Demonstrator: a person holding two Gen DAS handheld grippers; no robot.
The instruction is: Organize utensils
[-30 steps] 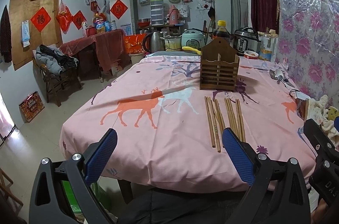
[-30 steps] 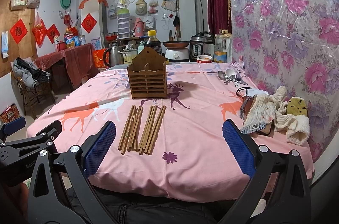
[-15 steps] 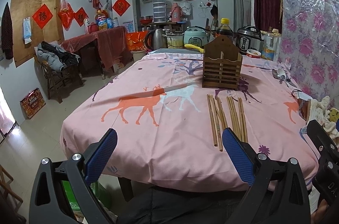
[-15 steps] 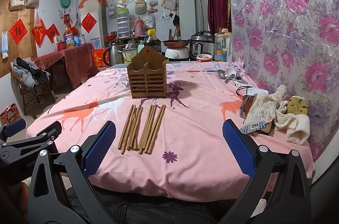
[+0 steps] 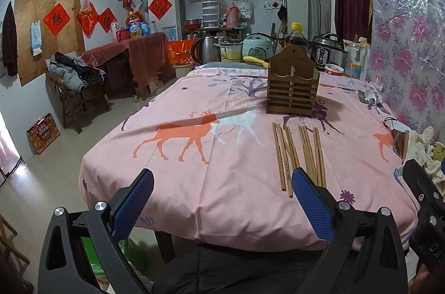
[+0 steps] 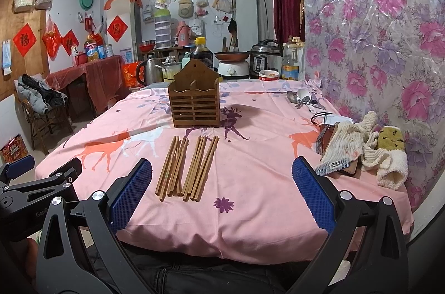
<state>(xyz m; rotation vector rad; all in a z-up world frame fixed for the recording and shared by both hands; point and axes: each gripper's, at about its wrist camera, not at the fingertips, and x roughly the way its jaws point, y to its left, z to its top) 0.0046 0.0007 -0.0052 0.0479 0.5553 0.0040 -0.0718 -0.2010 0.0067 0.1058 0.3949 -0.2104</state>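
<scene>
Several wooden chopsticks (image 6: 186, 166) lie side by side on the pink deer-print tablecloth (image 6: 250, 155), in front of a slatted wooden utensil holder (image 6: 194, 102) that stands upright. They also show in the left wrist view (image 5: 297, 152), with the holder (image 5: 292, 88) behind them. Some spoons (image 6: 301, 98) lie at the far right. My left gripper (image 5: 222, 199) is open and empty at the table's near edge, left of the chopsticks. My right gripper (image 6: 222, 191) is open and empty, just short of the chopsticks' near ends.
A pile of cloths and socks (image 6: 364, 149) lies at the table's right edge by the floral wall. Cookers, a kettle and bottles (image 6: 264, 60) stand behind the table. A chair with clothes (image 5: 72, 82) stands on the floor to the left.
My left gripper has moved slightly forward and up, so the table looks a little nearer. The right gripper has barely moved. Both stay open.
</scene>
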